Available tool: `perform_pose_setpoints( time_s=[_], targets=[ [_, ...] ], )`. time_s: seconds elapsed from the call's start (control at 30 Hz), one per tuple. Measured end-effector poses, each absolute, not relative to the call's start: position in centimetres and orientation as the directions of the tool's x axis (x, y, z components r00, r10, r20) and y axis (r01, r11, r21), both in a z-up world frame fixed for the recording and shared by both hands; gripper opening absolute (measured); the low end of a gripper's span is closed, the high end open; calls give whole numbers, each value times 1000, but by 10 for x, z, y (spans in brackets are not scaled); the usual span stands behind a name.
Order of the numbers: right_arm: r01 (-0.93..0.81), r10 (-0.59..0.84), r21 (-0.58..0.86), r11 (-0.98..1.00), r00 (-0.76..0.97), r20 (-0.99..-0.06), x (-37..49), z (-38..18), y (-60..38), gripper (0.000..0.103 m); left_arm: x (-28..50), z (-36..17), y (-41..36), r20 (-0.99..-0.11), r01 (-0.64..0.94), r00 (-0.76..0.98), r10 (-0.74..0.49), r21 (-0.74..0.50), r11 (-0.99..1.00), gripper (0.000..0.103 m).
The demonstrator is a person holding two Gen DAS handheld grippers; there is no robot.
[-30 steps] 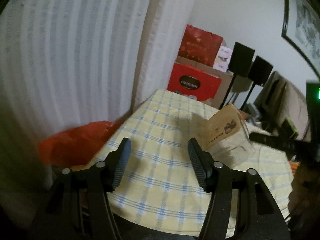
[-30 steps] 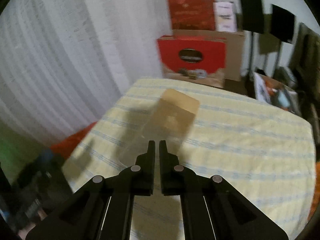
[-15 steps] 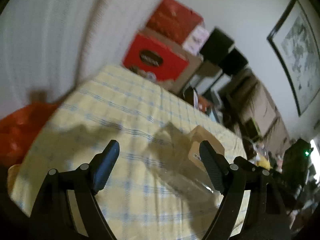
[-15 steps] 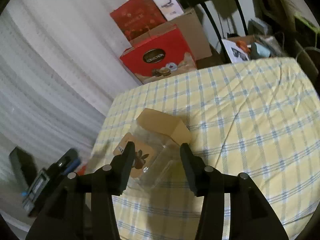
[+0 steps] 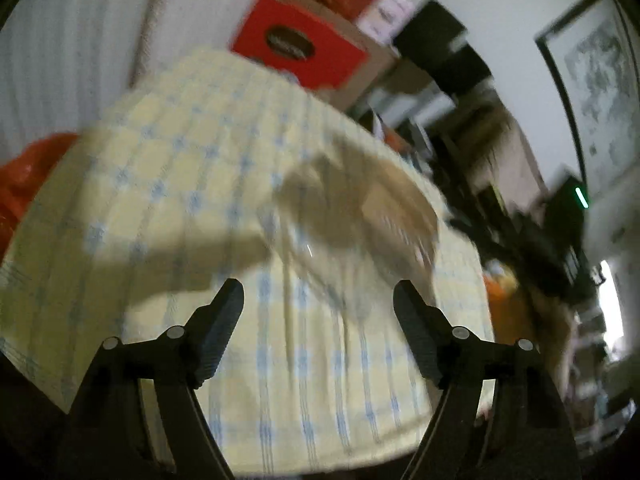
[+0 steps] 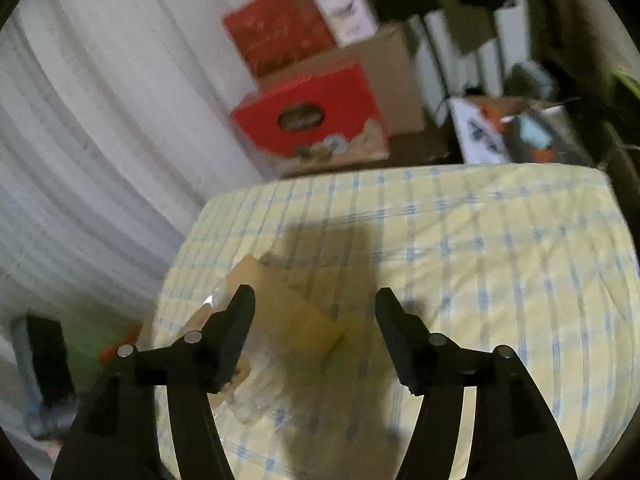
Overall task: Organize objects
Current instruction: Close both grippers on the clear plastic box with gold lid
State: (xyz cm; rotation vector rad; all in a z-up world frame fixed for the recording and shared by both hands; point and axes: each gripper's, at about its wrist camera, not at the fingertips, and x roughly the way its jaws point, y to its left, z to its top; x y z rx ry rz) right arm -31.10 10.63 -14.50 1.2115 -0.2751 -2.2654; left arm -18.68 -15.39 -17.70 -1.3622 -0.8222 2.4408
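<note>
- A clear plastic package with a tan cardboard top [image 6: 280, 320] lies on the yellow checked tablecloth [image 6: 500, 280], in the lower left of the right wrist view, near the cloth's left edge.
- In the left wrist view the same package [image 5: 360, 216] sits right of centre, badly smeared by blur; only its tan cardboard and a glint of clear plastic can be made out.
- The right gripper [image 6: 316, 308] has its fingers spread and opening; the left finger [image 6: 234, 332] overlaps the package's left end in the picture, the cardboard top shows in the gap, and the pads do not press on it.
- The left gripper [image 5: 318, 304] has its fingers spread, closing slightly; between them only bare cloth and the package's blurred lower edge show, with no contact.
- Beyond the table's far edge stand a red box with a dark oval label [image 6: 308, 116], a brown carton [image 6: 384, 76] behind it and a second red box [image 6: 280, 24] on top.
- A white ribbed curtain [image 6: 80, 120] fills the left of both views.
- An orange bag [image 5: 28, 176] lies at the left edge of the left wrist view; a framed picture [image 5: 600, 92] hangs at the upper right.
</note>
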Motion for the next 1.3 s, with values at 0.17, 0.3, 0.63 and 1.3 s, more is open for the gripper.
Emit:
perform_pose_setpoints(
  time_s=[0.17,0.3,0.63,1.3],
  targets=[
    [454,-600,430,-780,-348,-720,-323,-163,82,57,-196,-176,-155,-717,93,-560,416,-553,-828,73],
    [424,-650,510,-748,-312,-693,-286,-168,94,54,-204,-177,-154,-692,77,-567,445,-583,-809,75],
    [441,-647,493,-750,-332,-687,-240,-161,108,54,-205,-176,-143,-716,71,-559,418,-544,-836,77],
    [490,-671,495,-718,-296,-680,-218,-162,89,55,-195,-154,-105,-736,73,-601,310,-437,-897,72]
  ],
)
